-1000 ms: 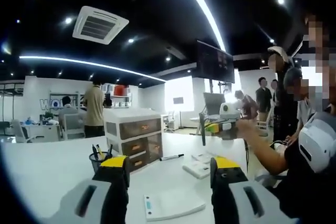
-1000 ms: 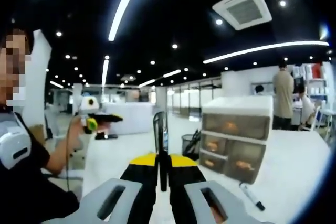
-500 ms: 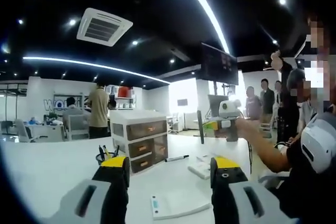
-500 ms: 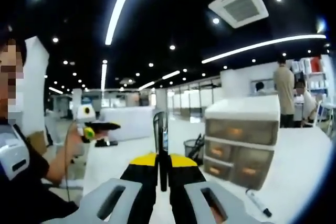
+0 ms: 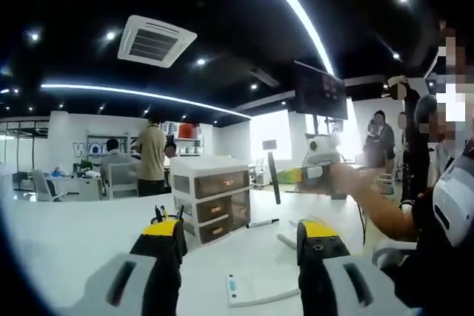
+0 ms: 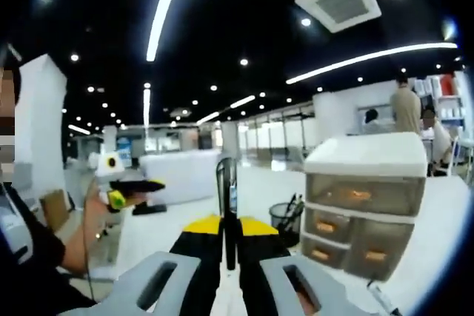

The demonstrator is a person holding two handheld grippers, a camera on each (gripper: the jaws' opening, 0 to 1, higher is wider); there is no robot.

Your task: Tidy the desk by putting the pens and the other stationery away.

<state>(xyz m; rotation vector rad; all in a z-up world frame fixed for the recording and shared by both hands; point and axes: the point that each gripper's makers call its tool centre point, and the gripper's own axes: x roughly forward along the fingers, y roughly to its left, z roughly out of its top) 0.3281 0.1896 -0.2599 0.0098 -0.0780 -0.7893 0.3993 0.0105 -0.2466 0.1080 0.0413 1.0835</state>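
My right gripper [image 6: 229, 224] is shut on a dark pen [image 6: 226, 181] that stands upright between its jaws. Beyond it on the white desk [image 6: 163, 231] are a black mesh pen cup [image 6: 284, 217] holding pens and a translucent three-drawer unit [image 6: 363, 209]. My left gripper [image 5: 241, 240] is open with nothing between its jaws, above the desk. The pen cup [image 5: 167, 216] peeks from behind its left jaw. A black marker [image 5: 263, 222] lies by the drawer unit [image 5: 212, 199]. The right gripper [image 5: 305, 175] with the pen [image 5: 272, 178] comes in from the right. The left gripper [image 6: 133, 186] is at the left, in a hand.
A flat white scale-like device [image 5: 255, 288] lies on the desk between the left jaws, with another white item [image 5: 290, 242] past it. A person [image 5: 437, 205] stands close at the right. Other people stand and sit in the office behind.
Both views have moved nearer the drawer unit and pen cup, which look larger. The right gripper keeps the pen. The left gripper stays open.
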